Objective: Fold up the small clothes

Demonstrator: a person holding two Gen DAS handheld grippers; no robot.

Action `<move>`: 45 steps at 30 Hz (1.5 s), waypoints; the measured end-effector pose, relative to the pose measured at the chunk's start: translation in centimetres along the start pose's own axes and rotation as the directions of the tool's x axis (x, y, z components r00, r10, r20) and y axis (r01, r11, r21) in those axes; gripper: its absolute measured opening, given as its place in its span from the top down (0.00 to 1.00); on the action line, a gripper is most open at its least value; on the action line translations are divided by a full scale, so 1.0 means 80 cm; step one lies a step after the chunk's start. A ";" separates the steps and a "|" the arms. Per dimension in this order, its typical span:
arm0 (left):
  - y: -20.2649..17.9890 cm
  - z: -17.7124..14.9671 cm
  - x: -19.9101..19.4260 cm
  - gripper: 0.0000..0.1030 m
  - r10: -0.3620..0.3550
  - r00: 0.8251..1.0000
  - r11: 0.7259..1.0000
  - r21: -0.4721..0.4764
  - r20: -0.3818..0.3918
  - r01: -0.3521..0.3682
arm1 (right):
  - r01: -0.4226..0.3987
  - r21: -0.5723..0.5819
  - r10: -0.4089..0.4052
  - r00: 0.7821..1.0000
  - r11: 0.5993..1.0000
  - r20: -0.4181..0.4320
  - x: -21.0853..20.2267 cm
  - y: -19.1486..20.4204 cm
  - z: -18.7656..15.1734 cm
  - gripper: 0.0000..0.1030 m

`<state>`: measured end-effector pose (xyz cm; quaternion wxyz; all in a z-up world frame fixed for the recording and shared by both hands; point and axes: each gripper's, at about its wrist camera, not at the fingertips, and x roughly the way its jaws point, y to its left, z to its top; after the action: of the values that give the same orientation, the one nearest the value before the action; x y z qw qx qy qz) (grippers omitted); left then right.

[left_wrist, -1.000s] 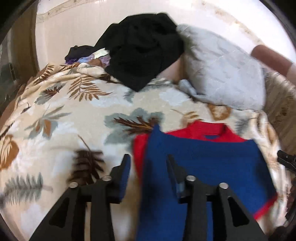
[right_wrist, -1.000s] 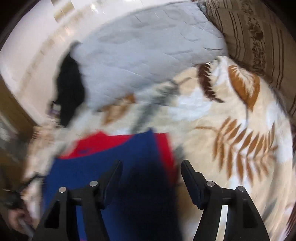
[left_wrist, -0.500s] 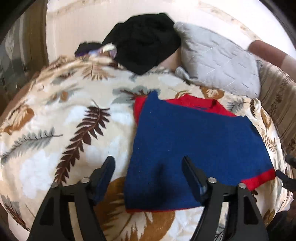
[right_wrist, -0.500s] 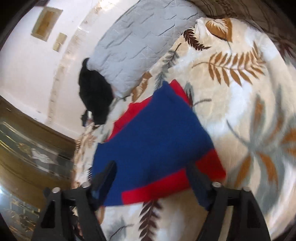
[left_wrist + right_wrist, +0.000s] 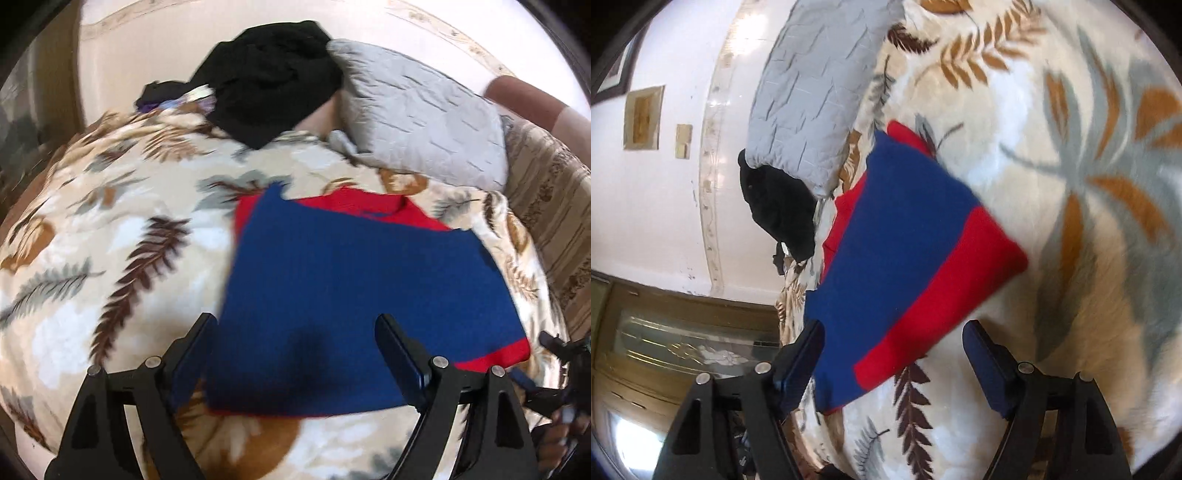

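On a leaf-patterned blanket (image 5: 110,236) covering a bed, a folded blue and red garment (image 5: 354,295) is lying flat, toward the blanket's near edge in the left wrist view. Its blue face is showing on top, with red peeking out along the far side and a red band along one end. The left gripper (image 5: 295,354) is hovering just above the garment's near edge with its jaws spread wide, gripping nothing; its shadow is falling on the blue cloth between the fingers. The right gripper (image 5: 892,354) is also standing wide apart and empty, facing the red-banded end (image 5: 942,295) of the garment, which is resting between the two fingers in that view. Whether either gripper is touching the cloth is not clear. Beyond the garment, at the far edge of the blanket, a grey quilted pillow (image 5: 424,114) is leaning near the wall, and a heap of black clothing (image 5: 269,74) is lying just beside it, touching its left side.
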<state>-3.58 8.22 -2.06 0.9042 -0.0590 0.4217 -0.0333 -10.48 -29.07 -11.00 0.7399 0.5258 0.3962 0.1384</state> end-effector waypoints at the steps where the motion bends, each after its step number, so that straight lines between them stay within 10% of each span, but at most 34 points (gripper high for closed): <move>1: -0.009 0.004 0.003 0.15 0.002 1.000 1.000 0.018 0.005 -0.002 | 0.009 -0.007 -0.009 1.000 1.000 0.007 0.003 0.002 0.000 0.22; 13: -0.042 0.007 0.050 0.15 0.031 0.998 0.999 0.045 -0.058 -0.029 | 0.093 -0.003 -0.092 0.994 0.996 0.050 0.009 -0.011 0.036 0.24; 16: -0.041 0.008 0.056 0.15 0.039 0.997 0.998 0.047 -0.067 -0.036 | 0.228 -0.080 -0.225 0.974 0.970 0.035 0.018 -0.009 0.036 0.90; 21: -0.040 0.012 0.050 0.15 0.028 0.999 0.999 0.035 -0.030 -0.027 | 0.301 -0.148 -0.295 0.954 0.942 0.058 0.003 -0.008 0.024 0.85; 26: -0.047 -0.012 0.109 0.12 0.080 0.986 0.991 0.117 -0.143 -0.063 | 0.306 -0.198 -0.288 0.951 0.931 0.114 -0.048 -0.002 0.028 0.25; 32: -0.051 -0.018 0.108 0.11 0.091 0.991 0.986 0.148 -0.098 -0.076 | 0.256 -0.345 -0.234 0.967 0.903 0.106 -0.006 0.056 0.123 0.25; 36: -0.051 -0.018 0.109 0.11 0.095 0.991 0.985 0.152 -0.099 -0.079 | 0.327 -0.411 -0.352 0.936 0.851 0.016 0.089 0.062 0.194 0.25; 37: -0.051 -0.018 0.109 0.11 0.097 0.990 0.985 0.151 -0.099 -0.081 | 0.324 -0.417 -0.368 0.929 0.849 -0.029 0.111 0.061 0.201 0.27; 39: -0.053 -0.019 0.108 0.11 0.098 0.990 0.986 0.148 -0.097 -0.084 | 0.387 -0.492 -0.479 0.875 0.780 -0.073 0.147 0.062 0.200 0.78; 43: -0.052 -0.019 0.108 0.10 0.090 0.991 0.986 0.147 -0.094 -0.076 | 0.504 -0.496 -0.524 0.844 0.707 0.109 0.124 0.078 0.199 0.85; 45: -0.052 -0.019 0.109 0.10 0.091 0.991 0.986 0.146 -0.094 -0.077 | 0.480 -0.440 -0.508 0.859 0.759 0.063 0.121 0.064 0.207 0.85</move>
<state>0.77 3.05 -9.09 0.8843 0.0254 0.4654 -0.0280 8.96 -32.06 -8.52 0.8369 0.2168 0.5010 0.0402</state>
